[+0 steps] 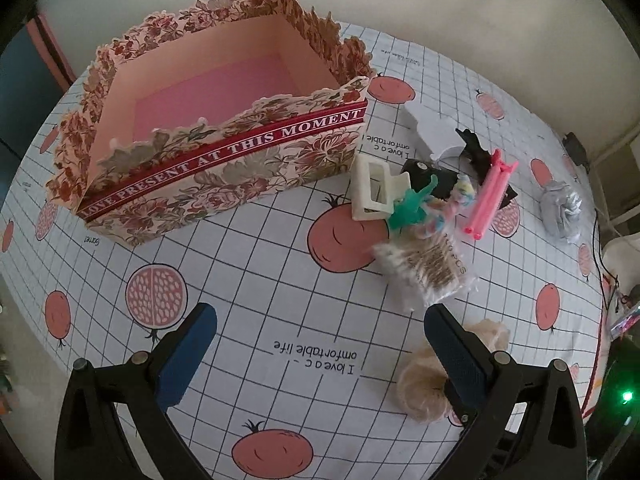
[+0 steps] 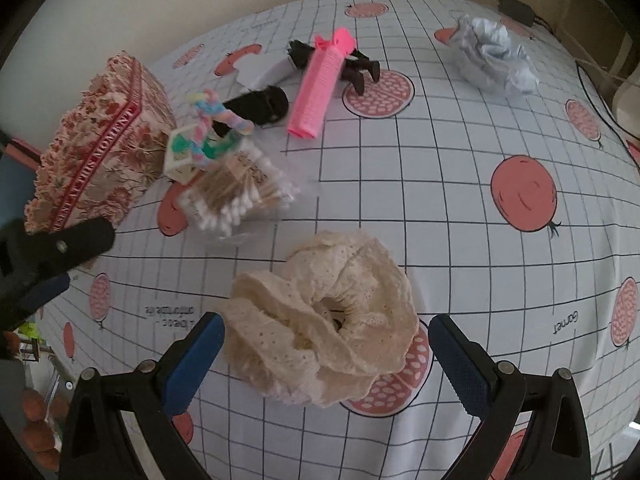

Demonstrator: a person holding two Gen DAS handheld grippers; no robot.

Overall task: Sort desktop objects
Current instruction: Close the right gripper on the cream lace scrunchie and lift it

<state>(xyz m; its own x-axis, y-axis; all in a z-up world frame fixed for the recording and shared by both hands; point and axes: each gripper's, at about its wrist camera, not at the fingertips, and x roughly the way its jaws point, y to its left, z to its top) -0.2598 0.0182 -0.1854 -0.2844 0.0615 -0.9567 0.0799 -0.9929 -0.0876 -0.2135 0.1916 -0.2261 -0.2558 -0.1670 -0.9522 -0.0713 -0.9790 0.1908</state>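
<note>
At the far left of the table stands an open cardboard box [image 1: 224,128] with a floral print, scalloped edges, a pink inside and a red band lettered across its front; nothing shows inside it. It sits on a white gridded tablecloth [image 1: 256,248] printed with pink pomegranates.

Just right of the box lies a heap of small things. A cream rectangular plastic hair claw [image 1: 374,190] touches a teal plastic clip [image 1: 412,208], and a pastel braided hair tie [image 2: 222,114] lies over them. In front of these rests a clear bag of cotton swabs with wooden sticks [image 2: 236,196]. Behind them is a black oval item [image 2: 260,108] and a white plastic piece [image 1: 434,132]. Further right, a bright pink ribbed plastic clip [image 2: 320,88] lies across a black hair claw [image 2: 360,70]. Well apart, toward the right edge, sits a pale silver-blue fabric scrunchie [image 2: 492,56].

The left gripper [image 1: 320,354] hangs above bare cloth in front of the box, its blue-padded fingers spread wide and holding nothing. A cream lace scrunchie [image 2: 324,320] lies just beside its right finger.

The right gripper [image 2: 326,360] is low over that cream scrunchie, fingers spread on either side of it; the near part of the scrunchie lies between the pads, and I can't tell whether they touch it.
</note>
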